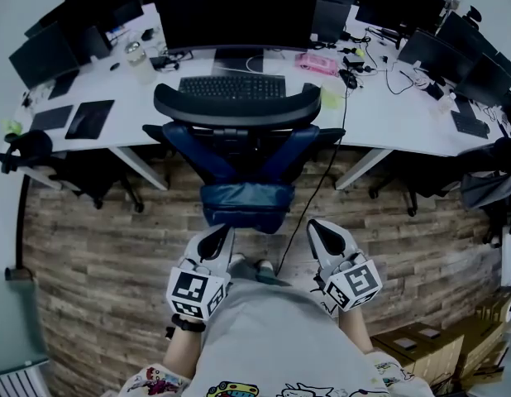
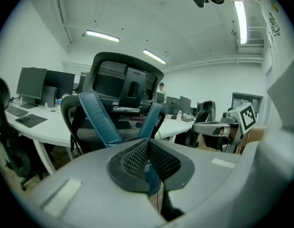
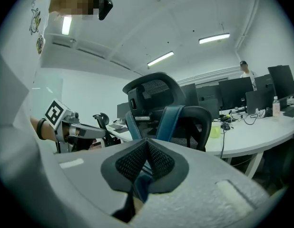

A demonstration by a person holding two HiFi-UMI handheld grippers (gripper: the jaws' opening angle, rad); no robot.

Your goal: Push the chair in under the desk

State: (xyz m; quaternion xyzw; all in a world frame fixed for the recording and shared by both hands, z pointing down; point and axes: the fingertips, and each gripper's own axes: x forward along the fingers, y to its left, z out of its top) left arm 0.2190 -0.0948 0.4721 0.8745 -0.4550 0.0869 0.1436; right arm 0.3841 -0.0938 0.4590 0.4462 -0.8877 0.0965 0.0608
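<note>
no words, brands or numbers i can read anywhere here. the only signs are the black-and-white square markers on my left gripper and right gripper. my shirt has cartoon prints, any lettering too small to read.

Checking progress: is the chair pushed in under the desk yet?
In, it seems: the chair has its backrest at the desk edge; seat hidden.

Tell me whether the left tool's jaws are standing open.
No, the left tool is shut: in the left gripper view its two mesh pads meet with nothing between them.
</note>
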